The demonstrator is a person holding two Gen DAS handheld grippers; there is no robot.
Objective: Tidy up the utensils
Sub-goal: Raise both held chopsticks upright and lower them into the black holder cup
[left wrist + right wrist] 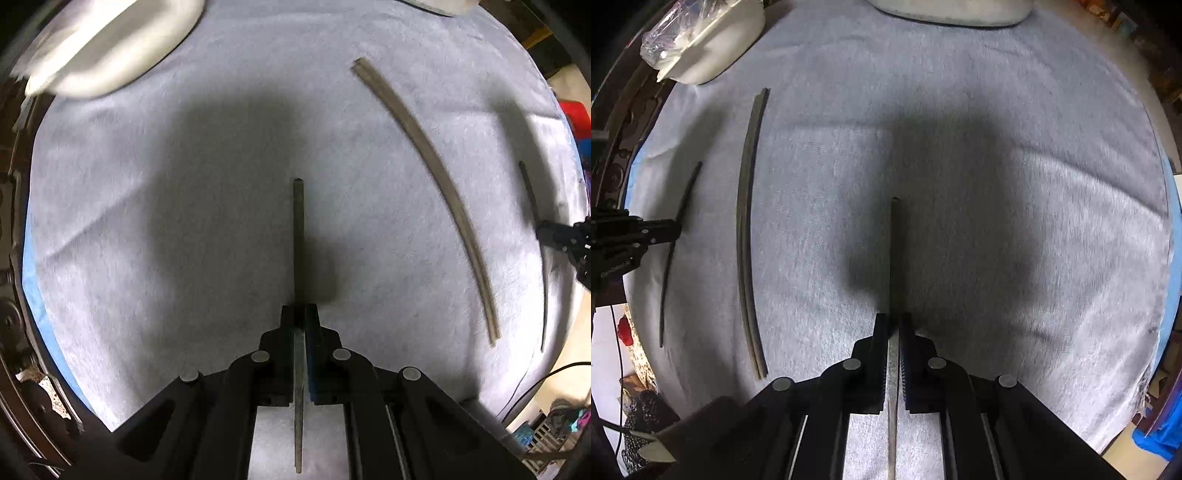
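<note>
Two grippers each clamp one dark chopstick over the grey cloth (147, 203): the left gripper (299, 314) pinches the left chopstick (298, 240), the right gripper (893, 321) pinches the right chopstick (895, 258). Between them a pair of chopsticks (436, 184) lies side by side on the cloth, near a white dish (110, 48).

A table spread with a pale grey cloth (997, 110). On it lies a pair of dark chopsticks (746, 229), side by side, at nine o'clock in the right wrist view. White dishes (713, 44) sit at eleven and twelve o'clock, on the cloth's far edge.
</note>
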